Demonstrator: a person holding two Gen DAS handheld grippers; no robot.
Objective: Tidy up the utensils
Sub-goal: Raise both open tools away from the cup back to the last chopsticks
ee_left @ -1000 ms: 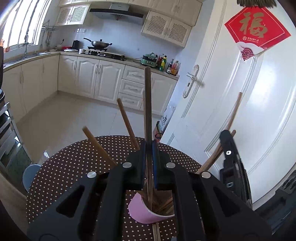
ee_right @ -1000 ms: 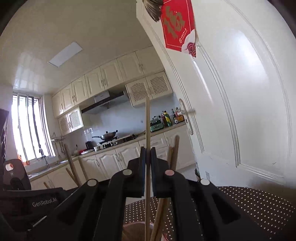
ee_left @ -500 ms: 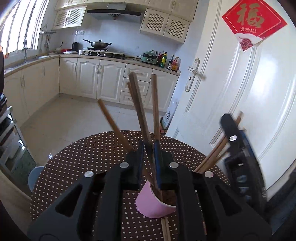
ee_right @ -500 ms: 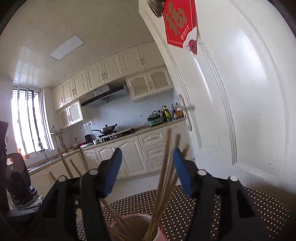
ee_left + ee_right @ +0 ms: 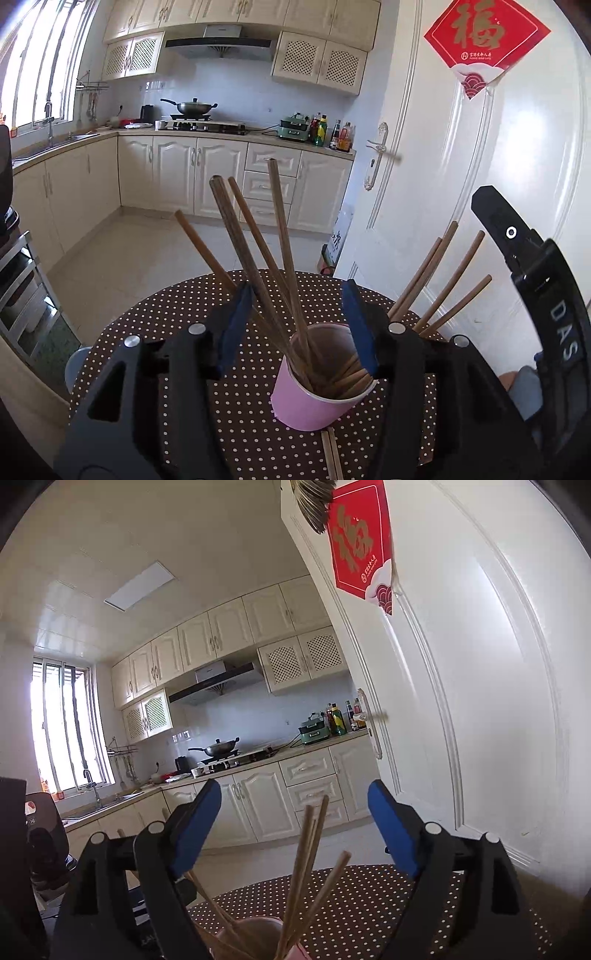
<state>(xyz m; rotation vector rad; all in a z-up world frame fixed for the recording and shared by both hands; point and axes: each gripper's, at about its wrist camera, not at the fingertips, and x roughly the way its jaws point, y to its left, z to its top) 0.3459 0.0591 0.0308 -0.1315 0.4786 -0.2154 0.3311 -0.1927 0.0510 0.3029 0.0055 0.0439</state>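
Standing on the dotted round table (image 5: 155, 332), the pink cup (image 5: 314, 402) holds the chopsticks (image 5: 258, 251) between my two released claws.

Largest to smallest: the table fills the near scene; my left claw (image 5: 297, 328) has its blue pads spread either side of the cup; my right claw (image 5: 293, 830), equally spread, hangs above the cup's rim; two loose chopsticks (image 5: 330, 454) lie flat just near of the cup.

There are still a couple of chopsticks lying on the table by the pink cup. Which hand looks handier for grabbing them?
Probably the left gripper. It is open, and its camera shows the loose chopsticks lying just below the pink cup, almost beneath it. The right gripper, also open, looks over the cup toward the kitchen and does not see them.
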